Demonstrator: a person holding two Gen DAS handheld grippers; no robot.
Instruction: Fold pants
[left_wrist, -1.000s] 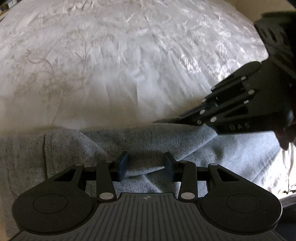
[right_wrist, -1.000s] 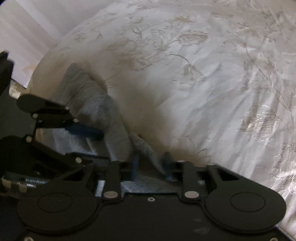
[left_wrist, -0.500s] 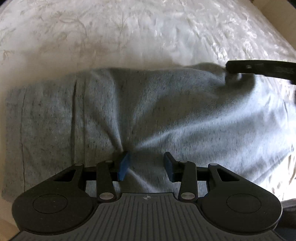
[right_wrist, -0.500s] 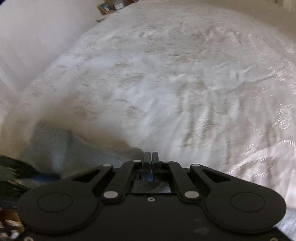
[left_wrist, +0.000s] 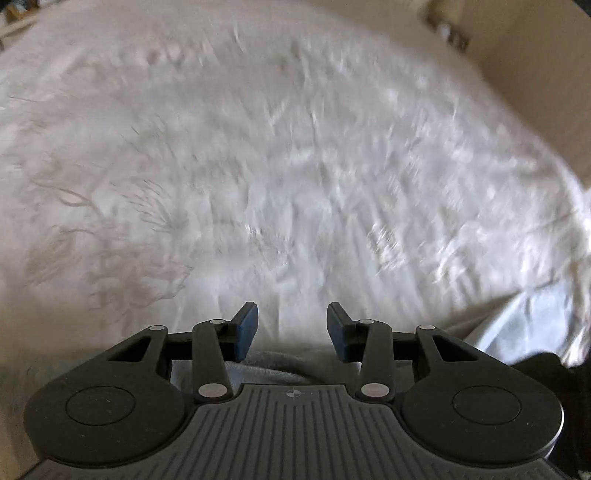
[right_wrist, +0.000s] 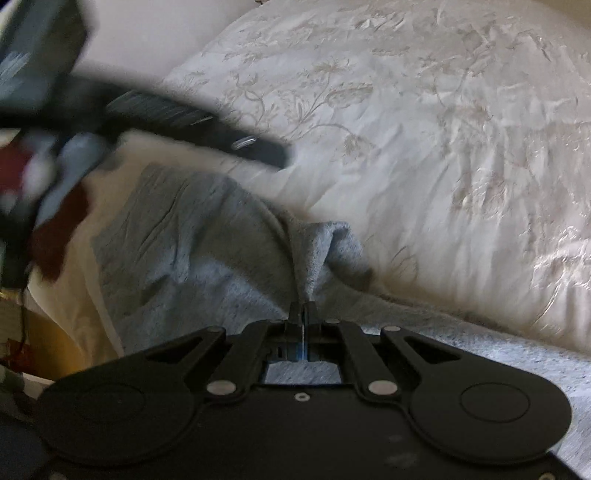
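Observation:
The grey pants (right_wrist: 192, 258) lie folded near the edge of a bed with a white embroidered cover (right_wrist: 424, 129). My right gripper (right_wrist: 303, 308) is shut on a pinched ridge of the grey fabric and holds it slightly raised. My left gripper (left_wrist: 291, 328) is open and empty, above the cover, with only a sliver of the pants (left_wrist: 273, 365) showing under its jaws. In the right wrist view the left gripper (right_wrist: 207, 129) appears blurred above the pants' far end.
The bed's edge drops off at the left of the right wrist view, with dim floor and clutter (right_wrist: 14, 332) below. A beige wall (left_wrist: 535, 74) stands past the bed's far right corner. The left wrist view is motion-blurred.
My left gripper has lifted off the pants and swung up, so it now faces bare bedcover. My right gripper closed on the fabric half a second ago and still holds it.

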